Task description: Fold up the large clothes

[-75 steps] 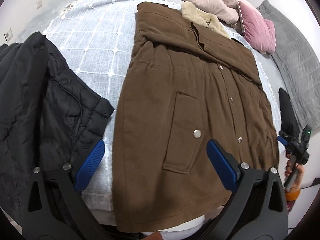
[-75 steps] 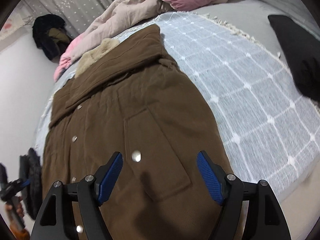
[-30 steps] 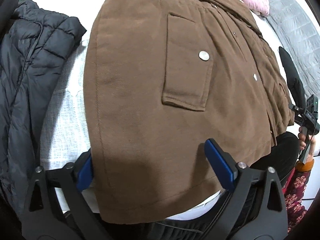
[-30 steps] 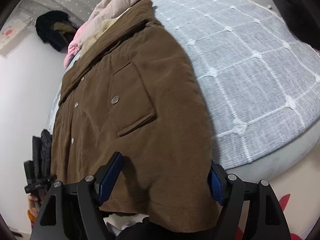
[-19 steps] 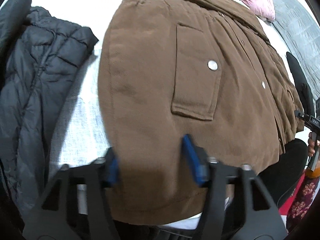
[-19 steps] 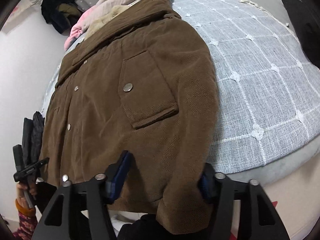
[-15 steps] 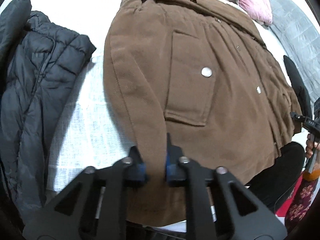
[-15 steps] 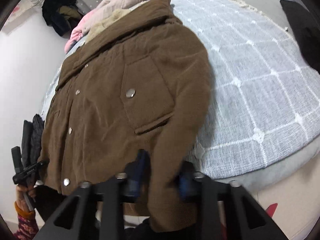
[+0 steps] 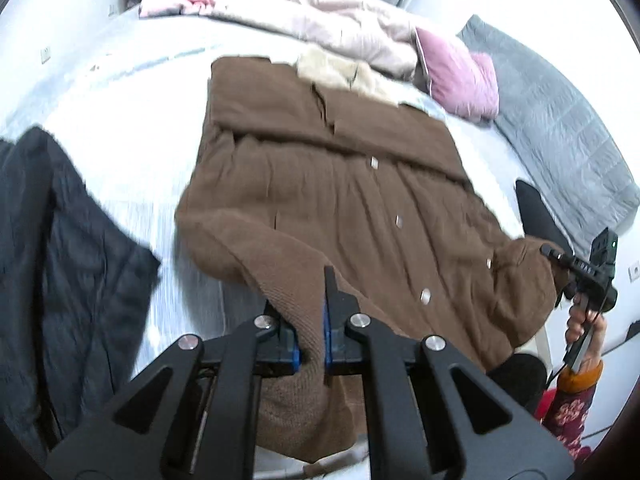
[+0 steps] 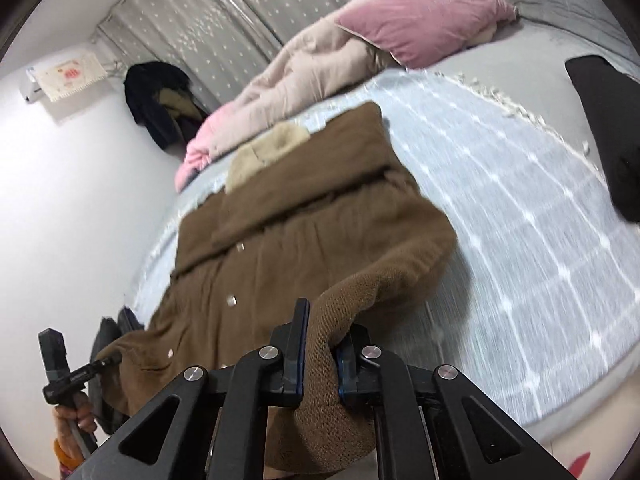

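Already both grippers have a hold on the brown coat (image 9: 340, 184), which lies front-up on the bed (image 10: 520, 240), collar toward the head end and hem at the foot edge. The left gripper (image 9: 310, 336) has its jaws closed on a bunch of hem fabric at the coat's left corner, and the right gripper (image 10: 320, 356) is clamped the same way on the right hem corner; in each wrist view the cloth rises in a ridge from the bed into the jaws. Between the two grips the lower edge hangs slack and sags.

As for progress, the fold itself looks barely begun. The sleeves appear tucked across the chest, so the coat is already narrowed to a long rectangle, though blur makes the exact lay of the sleeves hard to tell. The hem is lifted off the foot edge but has not been carried up over the body, and the snap buttons (image 9: 425, 295) along the front are fully exposed. What remains, by my reading, is to bring the hem toward the pale fleece collar (image 9: 340, 70) and set it down, then perhaps halve it again.

A black puffer jacket (image 9: 60, 240) lies at the left edge of the bed, unfolded, beside the coat, and a pink pillow (image 10: 428, 24) and quilt (image 10: 304, 76) sit at the head end.
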Action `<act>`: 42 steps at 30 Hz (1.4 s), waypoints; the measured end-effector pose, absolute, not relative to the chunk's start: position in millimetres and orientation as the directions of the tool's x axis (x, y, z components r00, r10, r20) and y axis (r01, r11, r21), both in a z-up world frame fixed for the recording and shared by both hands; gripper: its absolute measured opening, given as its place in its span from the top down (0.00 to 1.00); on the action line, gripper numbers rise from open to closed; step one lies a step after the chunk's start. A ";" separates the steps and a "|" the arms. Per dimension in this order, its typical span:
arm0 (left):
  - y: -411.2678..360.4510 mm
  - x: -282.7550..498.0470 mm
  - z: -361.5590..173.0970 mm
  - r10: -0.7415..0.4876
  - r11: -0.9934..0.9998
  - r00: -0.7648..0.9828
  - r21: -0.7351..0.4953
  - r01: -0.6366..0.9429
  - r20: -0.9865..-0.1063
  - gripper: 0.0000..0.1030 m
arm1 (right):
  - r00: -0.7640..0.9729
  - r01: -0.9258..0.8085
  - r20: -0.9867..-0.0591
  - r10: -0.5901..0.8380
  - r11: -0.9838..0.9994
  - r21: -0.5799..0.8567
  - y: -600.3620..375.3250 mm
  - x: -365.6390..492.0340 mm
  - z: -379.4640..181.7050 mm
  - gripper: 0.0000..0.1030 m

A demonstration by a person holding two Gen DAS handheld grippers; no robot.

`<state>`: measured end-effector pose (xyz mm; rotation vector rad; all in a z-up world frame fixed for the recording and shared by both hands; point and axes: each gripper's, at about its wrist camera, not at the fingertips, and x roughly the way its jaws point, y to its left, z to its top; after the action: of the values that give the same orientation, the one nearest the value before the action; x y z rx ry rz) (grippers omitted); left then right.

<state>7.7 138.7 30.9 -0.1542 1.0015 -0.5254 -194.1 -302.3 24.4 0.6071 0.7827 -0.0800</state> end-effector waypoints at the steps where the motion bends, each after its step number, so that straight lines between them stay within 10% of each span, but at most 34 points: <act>1: 138.3 12.1 33.3 -0.490 0.866 0.435 -0.362 0.346 -0.756 0.91 | 0.718 0.287 -0.680 0.150 0.826 0.486 -303.6 -189.0 25.8 0.91; 24: 142.1 210.2 27.3 -0.494 0.843 0.503 -0.532 0.078 -0.709 0.91 | 0.741 0.369 -0.665 0.095 0.770 0.521 -397.7 -35.3 47.7 0.91; 35: 113.4 298.7 -33.7 -0.502 0.848 0.385 -0.528 0.045 -0.774 0.81 | 0.655 0.525 -0.747 0.118 0.639 0.562 -447.6 69.1 -42.3 0.79; 42: 137.8 290.9 3.2 -0.589 0.784 0.467 -0.605 0.136 -0.659 0.37 | 0.729 0.404 -0.636 0.254 0.590 0.699 -474.8 57.0 -40.0 0.72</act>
<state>290.9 137.8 3.2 -0.5168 0.9927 -0.4702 57.0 -474.8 -40.0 0.9612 0.7793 -0.0985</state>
